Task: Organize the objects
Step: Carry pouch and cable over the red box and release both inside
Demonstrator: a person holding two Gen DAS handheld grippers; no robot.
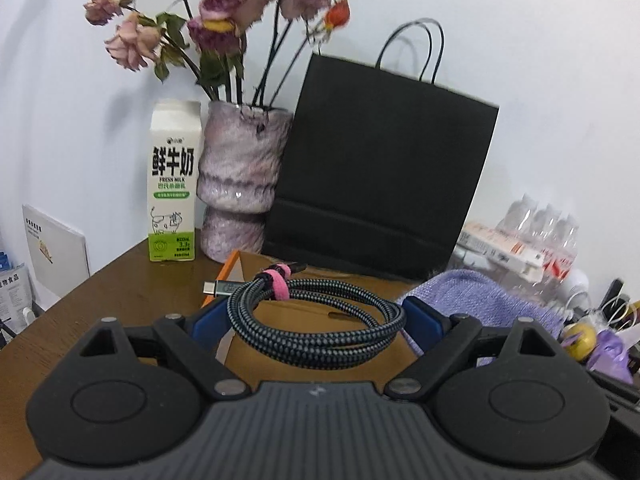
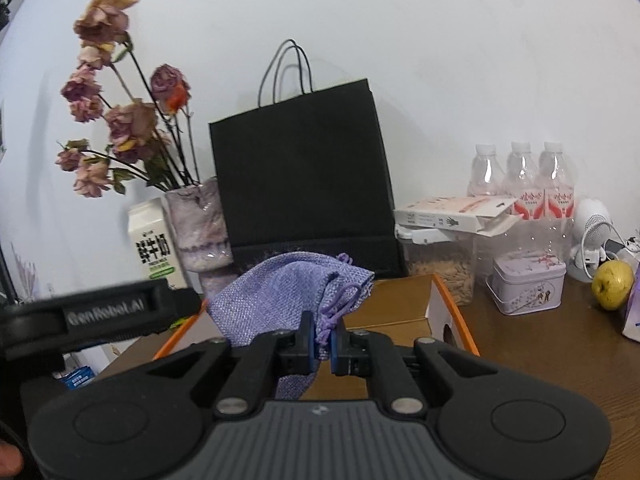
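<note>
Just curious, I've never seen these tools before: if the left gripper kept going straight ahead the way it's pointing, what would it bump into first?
Most likely the coiled cable, already lying between the open left gripper fingers. Beyond it stands the black paper bag, though depth is hard to judge.

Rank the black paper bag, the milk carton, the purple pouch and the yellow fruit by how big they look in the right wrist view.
1. black paper bag
2. purple pouch, though nearness to the camera inflates it
3. milk carton
4. yellow fruit

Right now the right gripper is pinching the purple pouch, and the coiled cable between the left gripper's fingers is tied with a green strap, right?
Not quite: the left wrist view shows the strap on the coiled cable is pink. The right gripper does pinch the purple pouch.
</note>
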